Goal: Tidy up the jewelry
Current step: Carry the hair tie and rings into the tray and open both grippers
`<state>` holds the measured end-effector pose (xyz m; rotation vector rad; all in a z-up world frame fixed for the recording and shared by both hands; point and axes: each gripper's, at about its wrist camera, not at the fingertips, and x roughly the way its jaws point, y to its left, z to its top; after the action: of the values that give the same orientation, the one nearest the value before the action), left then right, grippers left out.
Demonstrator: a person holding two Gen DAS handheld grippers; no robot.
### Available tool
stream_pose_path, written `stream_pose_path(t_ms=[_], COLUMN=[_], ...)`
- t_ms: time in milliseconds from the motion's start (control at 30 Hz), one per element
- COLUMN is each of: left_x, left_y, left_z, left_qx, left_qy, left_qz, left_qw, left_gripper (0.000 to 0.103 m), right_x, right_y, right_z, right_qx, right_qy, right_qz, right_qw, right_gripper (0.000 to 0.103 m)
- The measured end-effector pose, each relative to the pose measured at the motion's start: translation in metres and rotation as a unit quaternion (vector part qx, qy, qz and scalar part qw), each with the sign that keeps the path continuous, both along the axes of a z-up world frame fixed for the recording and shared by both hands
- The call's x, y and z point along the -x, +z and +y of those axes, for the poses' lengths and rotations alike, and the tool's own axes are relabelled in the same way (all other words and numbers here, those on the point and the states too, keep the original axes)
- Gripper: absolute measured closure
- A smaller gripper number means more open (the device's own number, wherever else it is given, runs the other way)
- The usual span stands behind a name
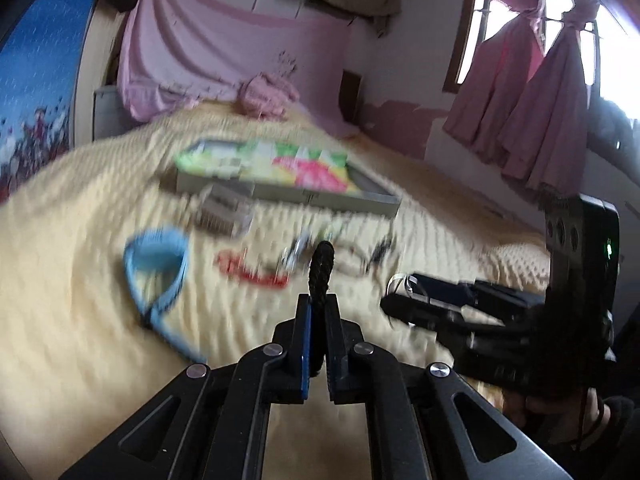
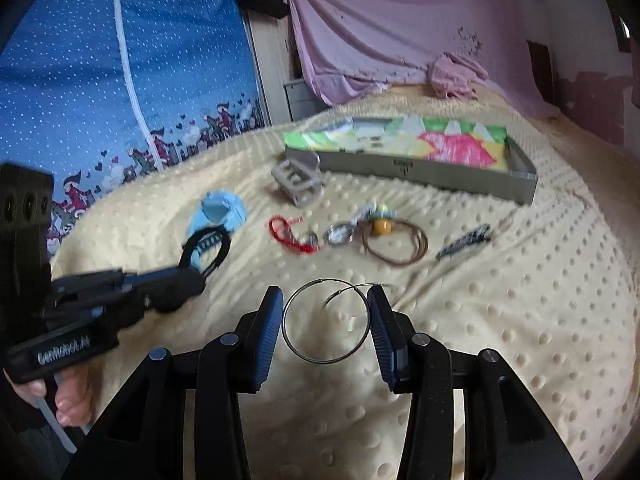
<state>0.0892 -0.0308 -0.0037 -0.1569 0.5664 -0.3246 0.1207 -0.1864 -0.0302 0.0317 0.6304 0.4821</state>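
My left gripper [image 1: 318, 308] is shut on a black braided band [image 1: 321, 270], which sticks out past its tips above the yellow blanket. In the right wrist view the left gripper [image 2: 192, 270] holds that black band [image 2: 208, 250] near a blue band [image 2: 220, 210]. My right gripper [image 2: 326, 320] has a thin silver hoop [image 2: 325, 322] between its pads; the jaws stand wide around it. The right gripper [image 1: 394, 294] also shows in the left wrist view with the hoop [image 1: 398, 282] at its tip. A red cord [image 2: 290, 234], a key ring [image 2: 340, 234], a brown cord with a yellow bead [image 2: 394, 242] and a dark clip [image 2: 464, 242] lie on the blanket.
A shallow grey box [image 2: 424, 168] with a colourful sheet in it lies at the back of the bed. A small grey stand [image 2: 298, 184] sits in front of it. A pink cloth [image 2: 456, 72] lies farther back. A blue dotted curtain [image 2: 120, 80] hangs at the left.
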Motion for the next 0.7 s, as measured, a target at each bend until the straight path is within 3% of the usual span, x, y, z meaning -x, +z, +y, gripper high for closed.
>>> stream_pose_path(t_ms=[200, 367, 533, 700], left_x=[-0.061, -0.129, -0.204, -0.259], left_y=[0.031, 0.041, 0.03, 0.002], left_z=[-0.007, -0.011, -0.019, -0.02], left_qx=[0.014, 0.031, 0.032, 0.05], left_qy=[-0.001, 0.001, 0.002, 0.006], left_qz=[-0.031, -0.032, 0.014, 0.093], left_qw=[0.9994, 0.999, 0.9994, 0.9944], left_gripper=[0.097, 0.097, 0.097, 0.097], right_x=[-0.028, -0.089, -0.163, -0.225], right_y=[0.032, 0.058, 0.069, 0.046], right_z=[-0.012, -0.027, -0.037, -0.038], right_qx=[0.001, 0.012, 0.016, 0.017], right_qy=[-0.01, -0.025, -0.056, -0.077], right_qz=[-0.035, -0.054, -0.065, -0.03], right_qw=[0.999, 0.998, 0.996, 0.996], right_gripper=[0.064, 0.064, 0.064, 0.064])
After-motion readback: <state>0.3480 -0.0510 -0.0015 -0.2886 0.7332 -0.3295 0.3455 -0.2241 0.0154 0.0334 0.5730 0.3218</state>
